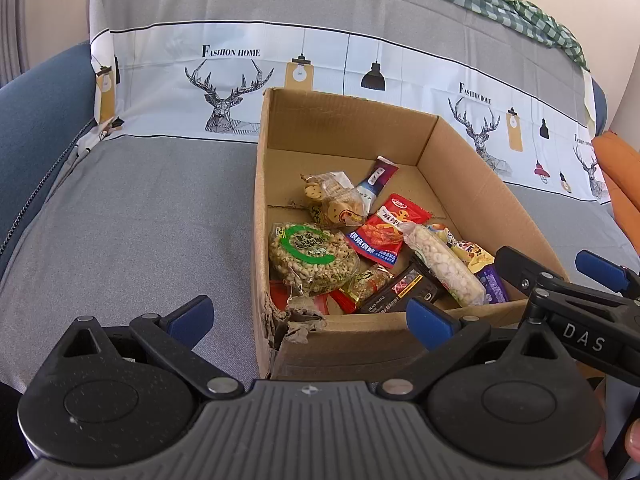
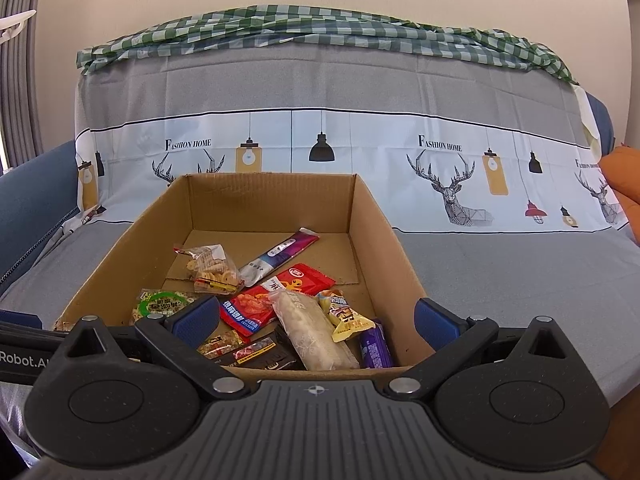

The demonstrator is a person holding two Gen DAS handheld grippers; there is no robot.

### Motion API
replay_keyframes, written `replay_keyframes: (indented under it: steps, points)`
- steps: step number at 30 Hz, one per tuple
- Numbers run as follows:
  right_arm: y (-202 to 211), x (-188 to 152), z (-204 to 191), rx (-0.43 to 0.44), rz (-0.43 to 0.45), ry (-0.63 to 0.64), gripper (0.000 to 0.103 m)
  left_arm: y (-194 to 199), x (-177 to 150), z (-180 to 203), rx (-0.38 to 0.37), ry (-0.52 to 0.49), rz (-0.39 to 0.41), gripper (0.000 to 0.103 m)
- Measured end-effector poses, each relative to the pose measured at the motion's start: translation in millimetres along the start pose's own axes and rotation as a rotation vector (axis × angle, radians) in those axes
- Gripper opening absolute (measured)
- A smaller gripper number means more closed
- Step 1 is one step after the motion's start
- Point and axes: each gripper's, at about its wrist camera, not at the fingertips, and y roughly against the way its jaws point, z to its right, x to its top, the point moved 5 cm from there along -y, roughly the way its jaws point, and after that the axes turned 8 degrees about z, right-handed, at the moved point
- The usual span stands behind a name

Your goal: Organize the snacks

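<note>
An open cardboard box [image 1: 344,336] sits on a grey sofa cover and also shows in the right wrist view [image 2: 372,216]. It holds several snack packets: a round green-labelled puffed cake [image 1: 312,256], a red packet [image 1: 384,232], a long white puffed bar [image 1: 444,268], a clear bag of smiley biscuits [image 1: 332,200] and a purple-white stick [image 1: 376,180]. My left gripper [image 1: 310,320] is open and empty at the box's near left corner. My right gripper [image 2: 318,316] is open and empty above the box's near edge; it also shows in the left wrist view [image 1: 560,272].
The box's near left corner is torn [image 1: 292,320]. The sofa back carries a white printed band with deer and lamps [image 2: 320,152] and a green checked cloth [image 2: 320,28] on top. A blue armrest [image 1: 36,120] is left, an orange cushion [image 1: 620,172] right.
</note>
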Motion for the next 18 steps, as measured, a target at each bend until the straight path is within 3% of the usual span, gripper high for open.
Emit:
replay_keyframes:
  steps: [18]
  points:
    - [-0.3, -0.1, -0.9, 0.000, -0.001, 0.001, 0.102, -0.8, -0.3, 0.2, -0.008, -0.002, 0.004, 0.102]
